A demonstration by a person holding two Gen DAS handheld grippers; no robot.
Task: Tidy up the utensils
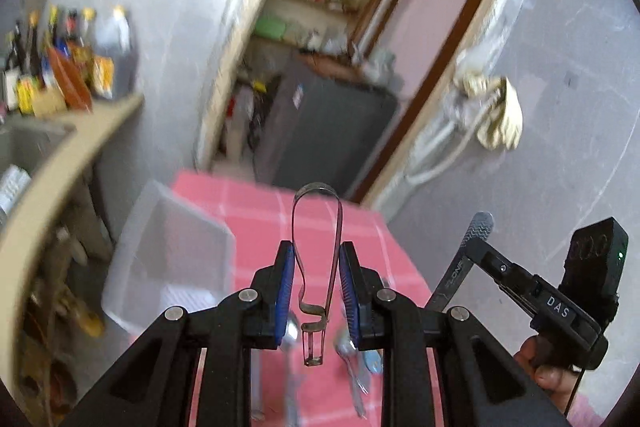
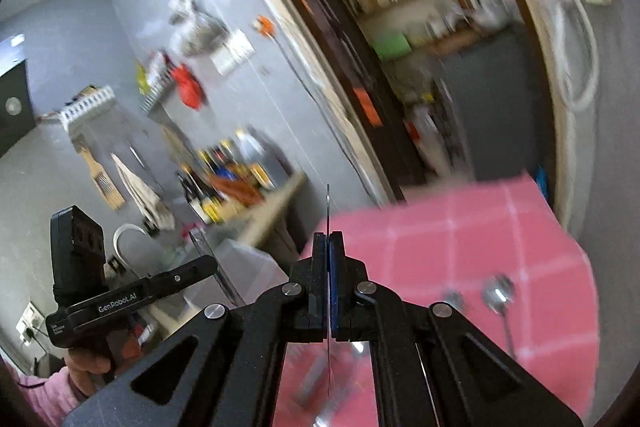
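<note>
- Steel tongs (image 1: 316, 267) sit between the blue pads (image 1: 285, 291) of the left gripper (image 1: 316, 291), loop end forward; the two arms are pressed most of the way together near the lower end and pinch nothing.
- Right gripper (image 2: 328, 287) is clamped on a thin metal utensil (image 2: 328, 211) seen edge-on; its type cannot be told.
- Both tools are raised above the pink checked tablecloth (image 1: 260, 211). A clear plastic bin (image 1: 172, 255), probably the destination, stands on the cloth's left part.
- Spoons (image 2: 498, 293) lie loose on the cloth, below and between the grippers.
- Risk: the tongs are springy and smooth; uneven pad pressure could let them twist or shoot forward.
- Risk: the edge-on utensil offers little contact area and may pivot during a fast swing.
- Risk: the two grippers are near each other, so converging on the bin invites a collision.
- Clearance: open air above the cloth; the bin rim, the cloth's far edge and the counter (image 1: 80, 147) at left bound the movement.
</note>
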